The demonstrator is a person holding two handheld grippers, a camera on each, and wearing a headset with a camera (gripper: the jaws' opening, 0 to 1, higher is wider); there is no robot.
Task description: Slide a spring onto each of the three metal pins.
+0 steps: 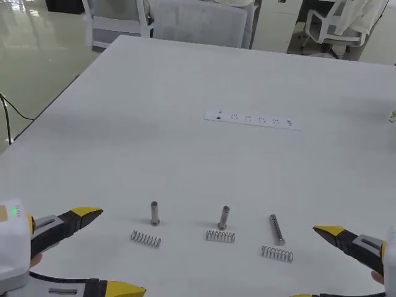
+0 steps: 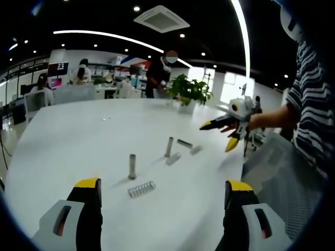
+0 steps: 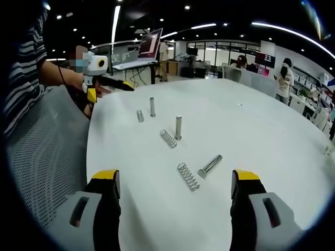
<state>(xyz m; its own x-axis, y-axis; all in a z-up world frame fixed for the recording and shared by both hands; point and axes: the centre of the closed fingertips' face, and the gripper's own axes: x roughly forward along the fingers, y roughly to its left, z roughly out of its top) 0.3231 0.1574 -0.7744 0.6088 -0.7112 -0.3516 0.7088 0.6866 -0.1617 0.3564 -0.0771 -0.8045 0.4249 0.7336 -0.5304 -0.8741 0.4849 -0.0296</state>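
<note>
Three metal pins in a row near the front edge of the white counter [image 1: 185,80]: left pin [image 1: 154,213] and middle pin [image 1: 223,218] upright, right pin [image 1: 276,229] flat on its side. Just in front of each pin, apart from it, a loose coil on its side: left spring [image 1: 145,239], middle spring [image 1: 220,236], right spring [image 1: 276,253]. All three springs off the pins. At either end of the row, left hand-held gripper [image 2: 163,184] and right hand-held gripper [image 3: 176,174], yellow-tipped jaws wide apart, clamped on nothing, clear of pins and springs. Farther back on the counter, a white power strip [image 1: 252,120]. Beyond the far edge, office chairs [image 1: 334,28].
</note>
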